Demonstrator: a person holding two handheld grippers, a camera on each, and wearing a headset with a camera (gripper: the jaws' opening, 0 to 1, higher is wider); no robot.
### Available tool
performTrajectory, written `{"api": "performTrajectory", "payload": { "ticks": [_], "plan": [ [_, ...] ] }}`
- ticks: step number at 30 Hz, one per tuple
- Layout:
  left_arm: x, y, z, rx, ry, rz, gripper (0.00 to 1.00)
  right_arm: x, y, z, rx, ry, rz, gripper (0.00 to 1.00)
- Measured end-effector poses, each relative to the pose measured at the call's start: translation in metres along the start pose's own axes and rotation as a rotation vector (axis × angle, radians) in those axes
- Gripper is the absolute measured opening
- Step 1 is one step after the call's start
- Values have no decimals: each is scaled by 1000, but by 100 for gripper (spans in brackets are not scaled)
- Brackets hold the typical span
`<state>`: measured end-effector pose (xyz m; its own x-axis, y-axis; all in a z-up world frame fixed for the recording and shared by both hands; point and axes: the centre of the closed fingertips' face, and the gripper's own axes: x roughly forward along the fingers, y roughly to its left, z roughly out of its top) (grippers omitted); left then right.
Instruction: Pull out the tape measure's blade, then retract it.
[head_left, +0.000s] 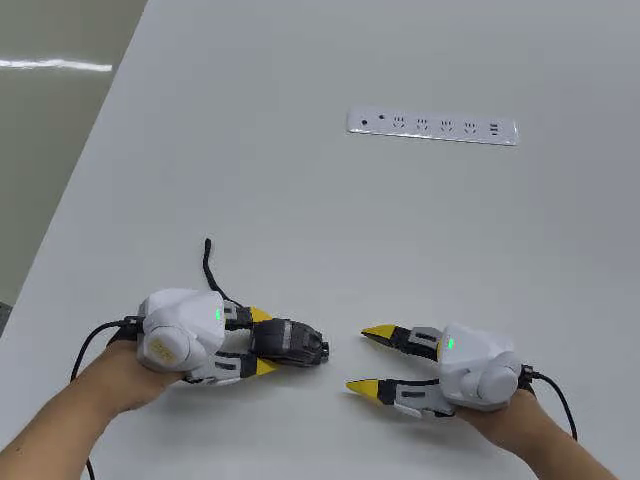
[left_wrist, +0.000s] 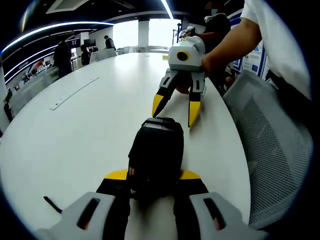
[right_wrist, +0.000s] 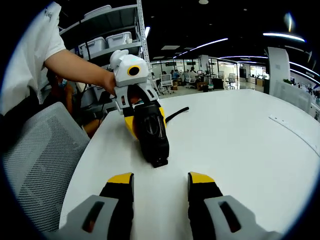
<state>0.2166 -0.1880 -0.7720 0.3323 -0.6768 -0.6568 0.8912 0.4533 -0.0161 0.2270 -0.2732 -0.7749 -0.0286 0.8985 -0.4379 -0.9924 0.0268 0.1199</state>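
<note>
I see the white surface (head_left: 300, 200), a power strip (head_left: 432, 127) lying well in from its near edge. Close to that near edge, my left tongs (head_left: 265, 340) are clamped on the black tape measure (head_left: 290, 342). My right tongs (head_left: 358, 358) face it, spread apart and holding nothing, near its front end.

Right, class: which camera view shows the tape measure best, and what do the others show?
The right gripper view: the tape measure shows full length, its front end toward the camera, clamped in the left gripper. The left gripper view shows it large, but from behind. The head view shows it small and partly covered by that gripper.
</note>
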Motion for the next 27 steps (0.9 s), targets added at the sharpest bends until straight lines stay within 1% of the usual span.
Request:
{"api": "performTrajectory", "payload": {
  "ticks": [7, 13, 17, 27],
  "plan": [
    [0, 0, 0, -1, 0, -1, 29, 9, 2, 2, -24, -5, 24, 40],
    [0, 0, 0, 1, 3, -6, 29, 13, 2, 3, -39, -6, 33, 40],
    [0, 0, 0, 0, 5, -9, 29, 17, 4, 5, -43, -14, 42, 39],
    [0, 0, 0, 0, 7, -16, 29, 25, 7, 4, -49, -18, 72, 35]
  ]
}}
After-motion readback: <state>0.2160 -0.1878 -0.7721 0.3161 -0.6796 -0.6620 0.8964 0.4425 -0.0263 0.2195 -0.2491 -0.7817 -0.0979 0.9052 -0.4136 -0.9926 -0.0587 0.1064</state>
